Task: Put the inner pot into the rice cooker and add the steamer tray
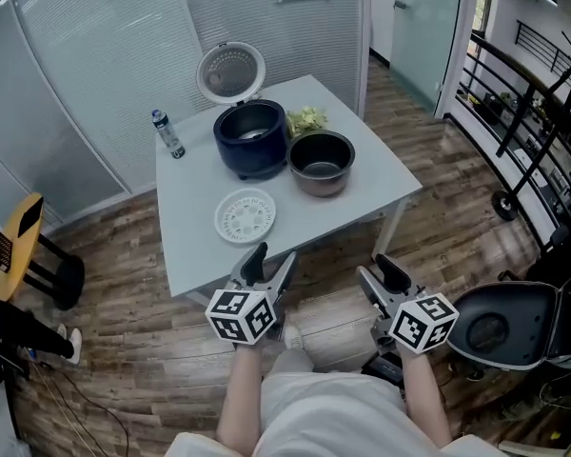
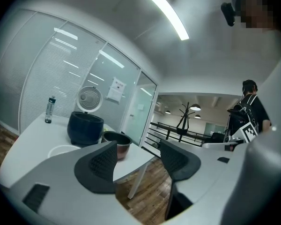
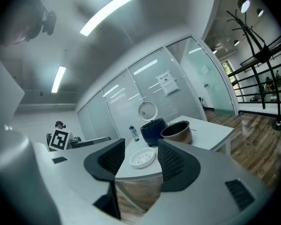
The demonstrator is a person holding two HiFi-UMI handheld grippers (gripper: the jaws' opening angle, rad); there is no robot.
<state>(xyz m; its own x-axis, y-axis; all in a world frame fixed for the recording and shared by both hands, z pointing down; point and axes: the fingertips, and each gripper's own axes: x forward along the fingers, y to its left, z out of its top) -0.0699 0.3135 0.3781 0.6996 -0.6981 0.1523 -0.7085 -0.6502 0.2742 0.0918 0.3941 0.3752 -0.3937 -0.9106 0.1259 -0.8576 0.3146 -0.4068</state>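
My left gripper and right gripper both stand wide, empty; the round bronze metal inner pot sits well ahead of them, possibly touching the dark-blue rice cooker; rigid, likely slippery; I would grip its rim.

White table, open dark blue rice cooker, inner pot just beside it, white steamer tray in front, water bottle, greenish bundle, perhaps cloth.

Your dark blue rice cooker upper centre of frame, lid raised, your metal inner pot upright just right of it, empty, your white perforated steamer tray flat below both
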